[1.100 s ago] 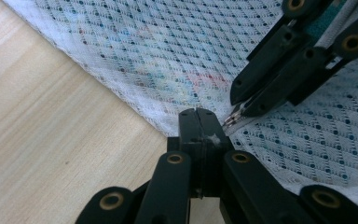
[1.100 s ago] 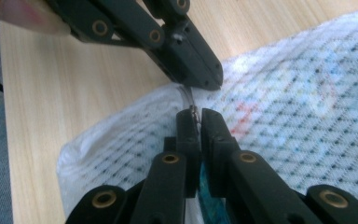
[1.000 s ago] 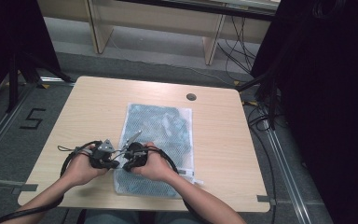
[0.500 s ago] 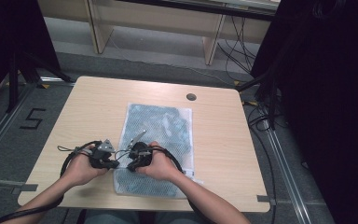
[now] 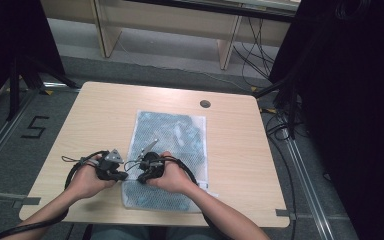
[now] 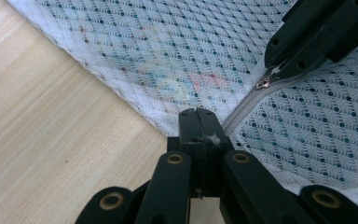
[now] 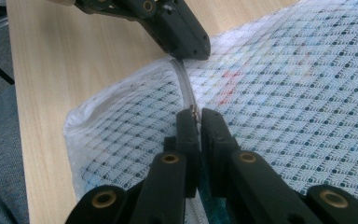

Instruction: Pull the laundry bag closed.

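Two grippers at bag's (image 5: 172,145) near left edge: left (image 6: 199,114) clenched on edge as anchor, right (image 7: 195,113) pinching zipper pull (image 7: 194,110), probably to slide zipper (image 6: 242,109).

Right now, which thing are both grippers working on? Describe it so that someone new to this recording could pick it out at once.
On the light wooden table, near the person's edge, lies a flat white mesh zip bag with bluish contents showing through. The left gripper pinches its edge where the zipper ends, and the right gripper is shut on the small metal zipper pull. It is the one soft, see-through thing there.
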